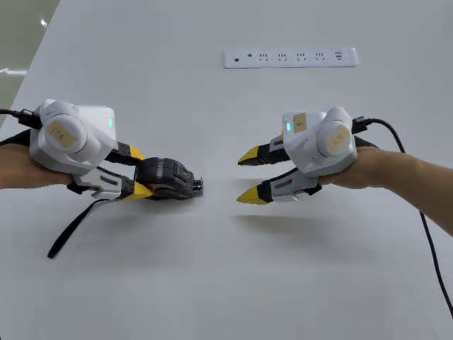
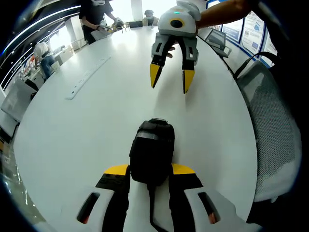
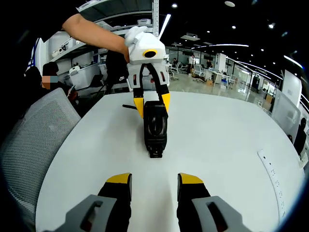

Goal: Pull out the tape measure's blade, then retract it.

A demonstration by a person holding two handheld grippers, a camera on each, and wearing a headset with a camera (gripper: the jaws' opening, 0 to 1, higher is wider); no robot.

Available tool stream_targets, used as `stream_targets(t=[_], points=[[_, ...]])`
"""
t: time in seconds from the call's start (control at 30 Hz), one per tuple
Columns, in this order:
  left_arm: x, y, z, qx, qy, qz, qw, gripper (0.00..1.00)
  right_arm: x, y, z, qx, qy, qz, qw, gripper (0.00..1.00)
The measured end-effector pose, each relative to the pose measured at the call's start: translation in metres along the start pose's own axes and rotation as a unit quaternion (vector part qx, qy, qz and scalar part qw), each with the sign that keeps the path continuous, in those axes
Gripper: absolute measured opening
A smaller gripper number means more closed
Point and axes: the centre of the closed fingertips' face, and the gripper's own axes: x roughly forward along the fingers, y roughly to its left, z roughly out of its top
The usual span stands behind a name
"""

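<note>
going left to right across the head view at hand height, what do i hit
left tool → tape measure held in it → right tool, open → black cable

the left gripper (image 1: 139, 171) is built with a rounded white housing, and a tan square label (image 1: 59, 132) is stuck on its round cap. a small green light (image 1: 110, 122) is set into its side. its jaws are made of black bars faced with pale grey plates, each plate cut by a dark slot, and are tipped in yellow. a black cable (image 1: 14, 114) is plugged into its back. the right gripper (image 1: 244, 180) is made alike, with a white housing, grey-plated black jaws and yellow tips. two tan labels (image 1: 338, 137) are carried on it, and a second green light (image 1: 288, 127) is lit. a longer black cable (image 1: 427, 234) is led from its back.
</note>
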Motion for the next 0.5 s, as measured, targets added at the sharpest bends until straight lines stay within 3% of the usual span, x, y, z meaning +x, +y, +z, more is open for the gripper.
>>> stream_targets(t=[0.5], points=[[0.001, 0.001, -0.002, 0.016, 0.001, -0.003, 0.9999, 0.24, 0.03, 0.0, 0.01, -0.006, 0.006, 0.017, 0.9998, 0.28]])
